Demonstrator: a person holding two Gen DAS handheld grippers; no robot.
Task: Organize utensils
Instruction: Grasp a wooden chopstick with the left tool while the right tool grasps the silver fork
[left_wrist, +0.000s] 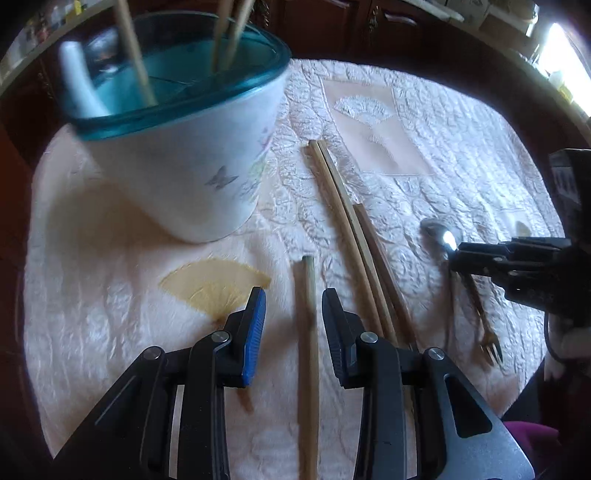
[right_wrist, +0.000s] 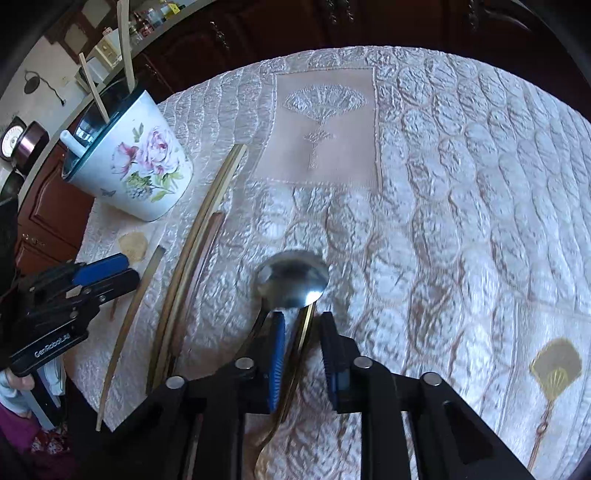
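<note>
Left gripper (left_wrist: 293, 328): pointed steeply down at the counter, its jaws apart, a single pale chopstick (left_wrist: 308, 354) lying lengthwise in the gap with clear space on both sides, neither pad touching it.
Right gripper (right_wrist: 301, 354): jaws nearly together around a metal spoon (right_wrist: 291, 278); the handle ran between the pads, but a narrow gap showed at the right pad, so a firm clamp could not be confirmed.
Spoon: bowl facing up, just ahead of the right gripper's tips, on the cloth.
Fork (left_wrist: 487, 341): small, gold-toned, lay beside the spoon's handle, tines toward the near edge in the left view.
Loose chopsticks (left_wrist: 343, 229): two pale ones side by side with a darker one touching them, between the single chopstick and the spoon.
Utensil holder (left_wrist: 207, 155): white cup with a teal rim and flower print, standing at the far left of the counter, holding several chopsticks and a white handle.
Counter (right_wrist: 461, 184): covered with a quilted pale cloth with fan motifs.
Person: a sleeve showed at the edge of the left view.
</note>
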